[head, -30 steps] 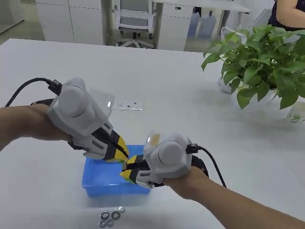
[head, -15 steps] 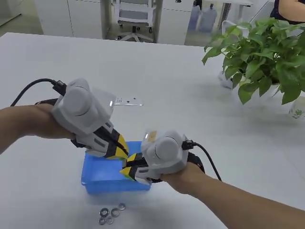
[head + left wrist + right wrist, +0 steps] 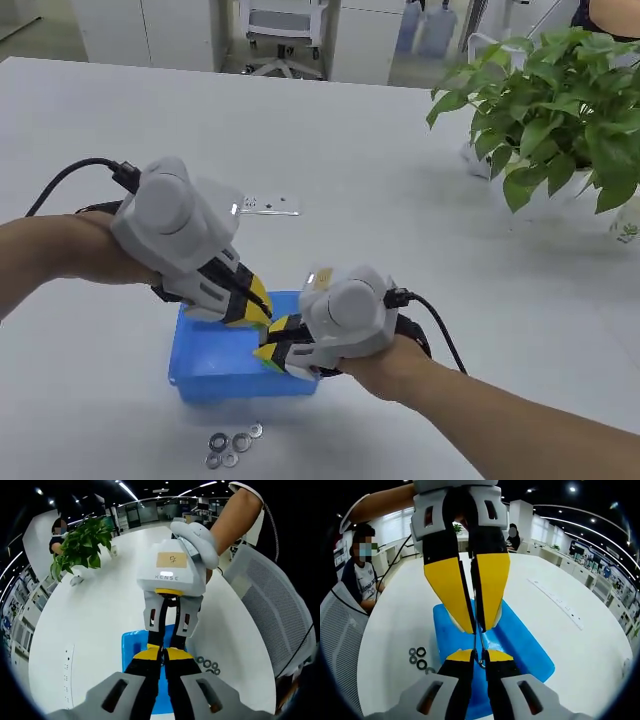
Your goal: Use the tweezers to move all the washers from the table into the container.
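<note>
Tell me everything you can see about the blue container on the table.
The blue container is a shallow rectangular box, glossy like plastic, with rounded corners and a low rim. It sits flat on the white table. The left gripper and right gripper meet jaw to jaw over its right part in the head view, with thin tweezers between them; whether they touch it is unclear. A cluster of washers lies on the table in front, apart from it. Its contents cannot be made out.
</note>
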